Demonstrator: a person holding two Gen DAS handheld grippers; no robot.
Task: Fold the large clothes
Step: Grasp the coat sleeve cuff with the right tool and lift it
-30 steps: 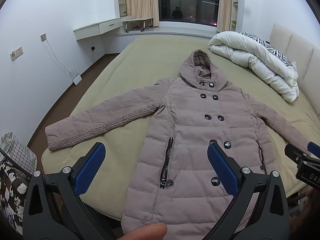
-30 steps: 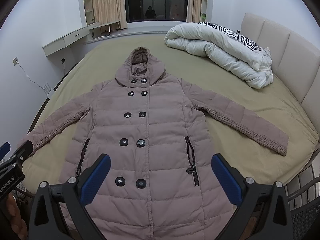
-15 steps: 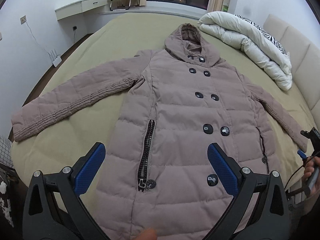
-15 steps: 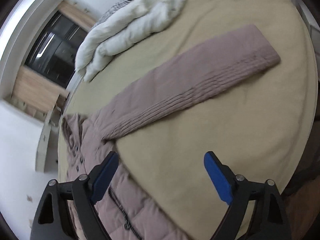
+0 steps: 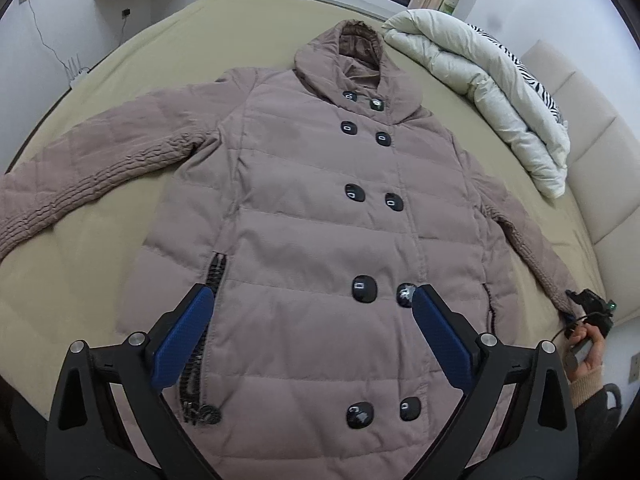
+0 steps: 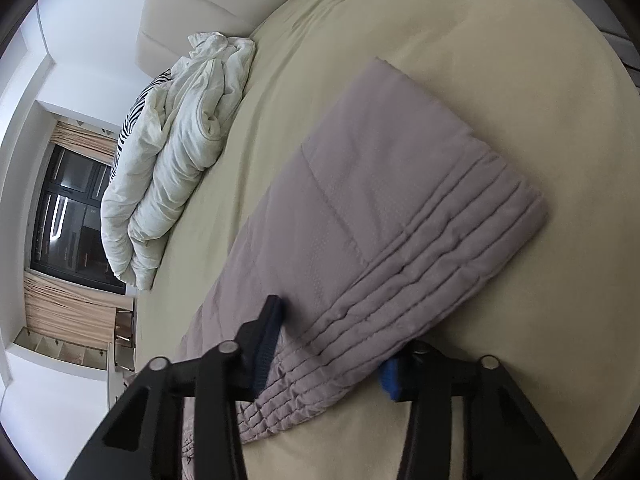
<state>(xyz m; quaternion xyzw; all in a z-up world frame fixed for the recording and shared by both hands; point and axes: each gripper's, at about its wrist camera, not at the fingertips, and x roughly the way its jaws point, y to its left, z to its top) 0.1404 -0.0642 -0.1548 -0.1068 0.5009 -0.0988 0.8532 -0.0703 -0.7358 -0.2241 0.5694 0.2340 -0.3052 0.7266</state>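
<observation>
Mauve padded coat (image 5: 312, 216) spread flat and face up on the bed (image 5: 80, 272), hood (image 5: 352, 52) toward the far window, hem nearest the left wrist camera. Double row of dark buttons (image 5: 364, 288) down the front, zip pocket (image 5: 212, 288) on the side near the left blue pad. Both sleeves stretched out to the sides; one sleeve (image 5: 92, 168) reaching to the picture's left edge, the other sleeve (image 6: 384, 240) running out toward the bed's edge, its gathered cuff band seen close up from the right wrist.

Right gripper (image 6: 328, 356) set across that cuffed sleeve end, jaws just closing in from wide to narrow, sleeve fabric between the blue pads and bunched there; left pad against the cloth, right pad partly hidden under the fold, so a firm pinch cannot be told for sure. Same gripper visible small at the sleeve tip in the left wrist view, with a hand (image 5: 588, 352) behind it.

Left gripper (image 5: 308, 340) hanging over the coat's lower front, tilted downward, jaws wide, nothing between the pads.

White duvet (image 5: 492, 108) heaped with a zebra-striped pillow (image 5: 536, 76) at the padded headboard (image 5: 592, 152). Curtained dark window (image 6: 68, 216) beyond.
</observation>
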